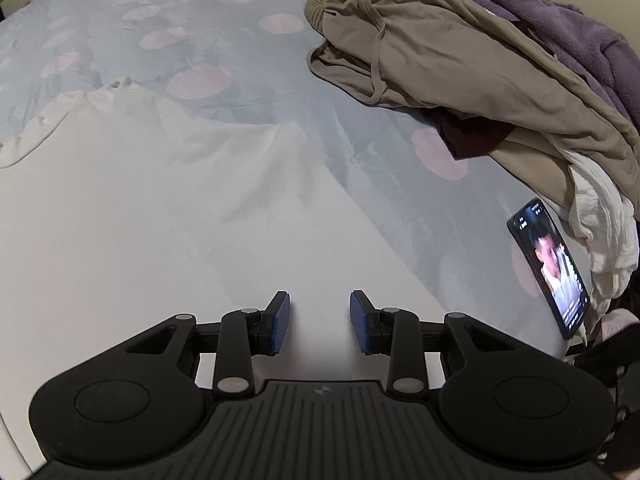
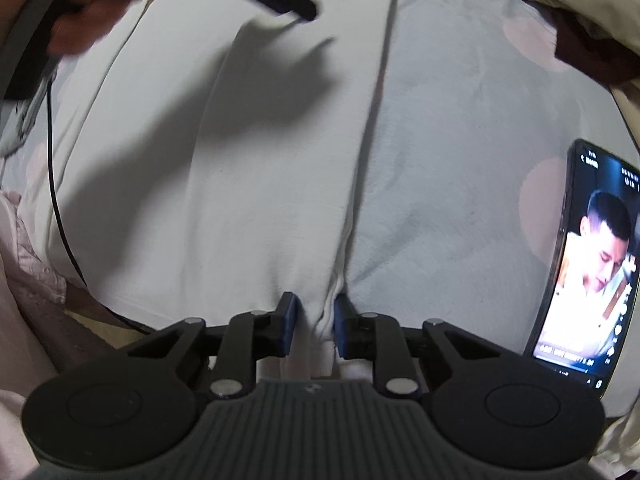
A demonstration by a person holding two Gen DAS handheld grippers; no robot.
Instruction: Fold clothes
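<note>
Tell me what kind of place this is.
Most likely a bedroom at home, with the work done on a bed. The bedsheet is soft grey-blue with pink dots, a pile of unfolded clothes sits on it, and a phone playing video lies alongside.

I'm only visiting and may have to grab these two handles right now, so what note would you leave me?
Left gripper: open, empty, over the white garment.
Right gripper: a ridge of that garment's edge sits between its pads; grip not certain.
The garment lies spread on the bed; more clothes are heaped at the right, beside a phone.
Done: garment laid out.
Left: fold it, then the heap.
</note>
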